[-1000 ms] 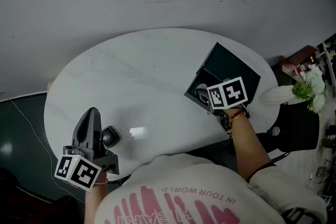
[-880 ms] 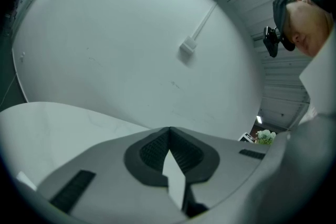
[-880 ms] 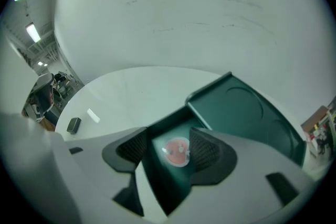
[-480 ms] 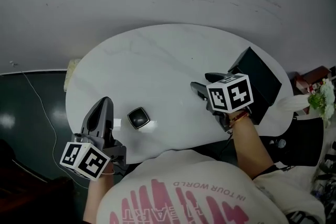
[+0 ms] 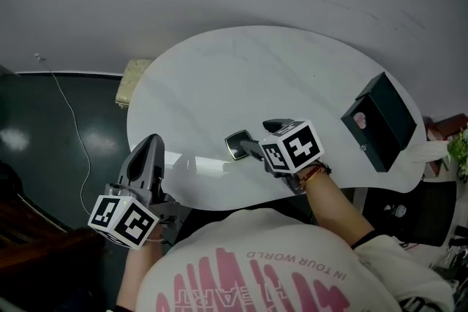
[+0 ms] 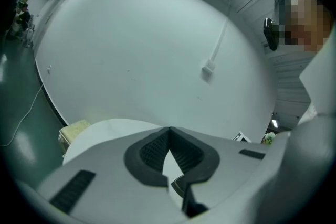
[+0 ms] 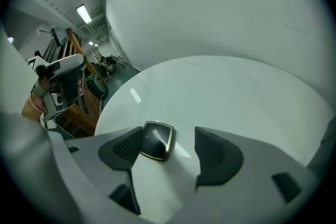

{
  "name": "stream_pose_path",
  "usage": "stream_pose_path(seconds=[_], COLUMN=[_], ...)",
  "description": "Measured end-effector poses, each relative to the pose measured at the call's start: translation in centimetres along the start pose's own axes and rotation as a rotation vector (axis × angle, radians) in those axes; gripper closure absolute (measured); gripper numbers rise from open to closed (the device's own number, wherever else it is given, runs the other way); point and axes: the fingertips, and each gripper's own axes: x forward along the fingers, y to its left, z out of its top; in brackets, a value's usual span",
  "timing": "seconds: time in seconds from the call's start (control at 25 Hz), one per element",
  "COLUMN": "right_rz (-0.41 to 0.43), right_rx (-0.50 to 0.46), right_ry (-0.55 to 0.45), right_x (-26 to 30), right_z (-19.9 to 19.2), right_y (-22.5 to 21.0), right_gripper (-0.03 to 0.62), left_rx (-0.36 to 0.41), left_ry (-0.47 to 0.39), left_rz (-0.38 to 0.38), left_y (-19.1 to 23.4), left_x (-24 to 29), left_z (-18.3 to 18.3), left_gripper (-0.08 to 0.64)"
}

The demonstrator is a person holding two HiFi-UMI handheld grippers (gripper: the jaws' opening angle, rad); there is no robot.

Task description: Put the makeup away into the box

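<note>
One oval table (image 5: 241,77) holds one dark compact (image 5: 238,145) at seven o'clock and one dark box (image 5: 382,122) at three o'clock. Two grippers show: left gripper (image 5: 151,142), right gripper (image 5: 259,135).

Table (image 5: 241,77): white, oval, mostly bare.
Compact (image 5: 238,145): dark, squarish, lay flat near the table's near edge.
Right gripper (image 5: 255,137): reached over the near edge toward the compact; jaws apart and just been opening; compact sat between the tips, against one jaw.
Left gripper (image 5: 151,146): hovered at the table's near-left edge, well apart from the compact; nothing seen in it.
Box (image 5: 386,120): dark, at the table's far right end, open; pink item (image 5: 359,120) showed inside.
Pad (image 5: 134,80): yellowish, just beside the table's left edge.
Cable (image 5: 71,115): thin, trailed across the dark floor.
Shirt (image 5: 248,267): white, pink print.
</note>
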Motion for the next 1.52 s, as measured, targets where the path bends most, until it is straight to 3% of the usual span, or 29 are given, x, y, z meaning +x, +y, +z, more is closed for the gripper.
stream_pose_path(seconds=[0.2,0.36,0.6,0.72,0.8,1.16,1.52], right_rz=[0.003,-0.057,-0.133,-0.183,-0.2,-0.195,-0.328], right_rx=[-0.009,-0.042,-0.053,-0.056,-0.041,0.157,0.387], right_ry=[0.025,0.05,0.062,0.052,0.047,-0.022,-0.104], right_x=[2.8,4.1,5.2,5.3,5.2,2.0,-6.0], right_z=[-0.5,-1.0,-2.0,-2.1,-2.1,-3.9,-10.2], right_y=[3.0,3.7,3.5,3.1,3.0,2.4,-2.6], right_gripper=[0.22,0.189,0.191,0.245,0.246,0.255,0.256], left_rx=[0.002,0.0,0.005,0.009,0.012,0.02,0.057], left_ry=[0.002,0.004,0.01,0.016,0.019,0.092,0.24], left_rz=[-0.006,-0.008,-0.024,-0.037,-0.052,-0.188,-0.45], left_y=[1.8,3.0,4.0,4.1,4.1,1.4,-8.8], left_x=[-1.9,-3.0,-3.8,-3.9,-3.8,-0.3,5.8], left_z=[0.2,0.3,0.6,0.6,0.6,-0.5,-4.5], left_gripper=[0.558,0.558,0.558,0.558,0.558,0.558,0.558])
